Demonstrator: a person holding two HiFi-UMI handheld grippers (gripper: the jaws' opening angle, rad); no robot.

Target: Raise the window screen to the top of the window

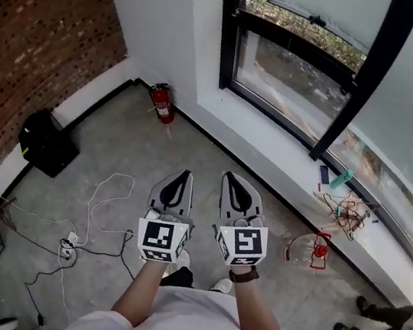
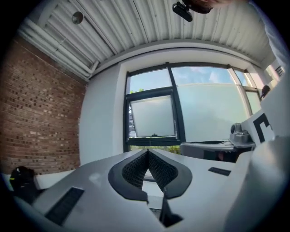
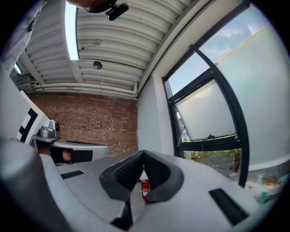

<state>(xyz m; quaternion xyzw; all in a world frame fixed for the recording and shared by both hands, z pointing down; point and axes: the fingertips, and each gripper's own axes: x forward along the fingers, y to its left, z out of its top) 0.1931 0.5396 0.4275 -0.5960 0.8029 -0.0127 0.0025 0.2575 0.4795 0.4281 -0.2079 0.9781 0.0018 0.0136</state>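
The room was bare: a grey concrete floor (image 1: 194, 147), a brick wall (image 1: 44, 10) on one side, and a white wall with a black window frame (image 1: 231, 32) above a low sill (image 1: 273, 136).

The main hazards lay between the person and the window. Loose cables (image 1: 98, 209) trailed over the floor close to the feet, and a step towards the glass could catch one. A fire extinguisher (image 1: 162, 103) stood in the corner under the window, and a tangle of small items (image 1: 347, 210) sat on the sill where a reaching arm might sweep them off. Both pairs of jaws were pressed together with nothing between them, so either would have to spread before it could take hold; pushing at the panel with closed tips would likely let it slip or skew.

The window screen (image 2: 152, 117) appeared to be the pale panel in the left pane, though these views did not show whether that was the screen or a frosted sash. It lay well apart from both grippers, ahead of and above them. The left gripper (image 1: 183, 173) pointed roughly at it, level. The right gripper (image 1: 232, 177), just beside the left, aimed more at the corner, with the panel off to its right.
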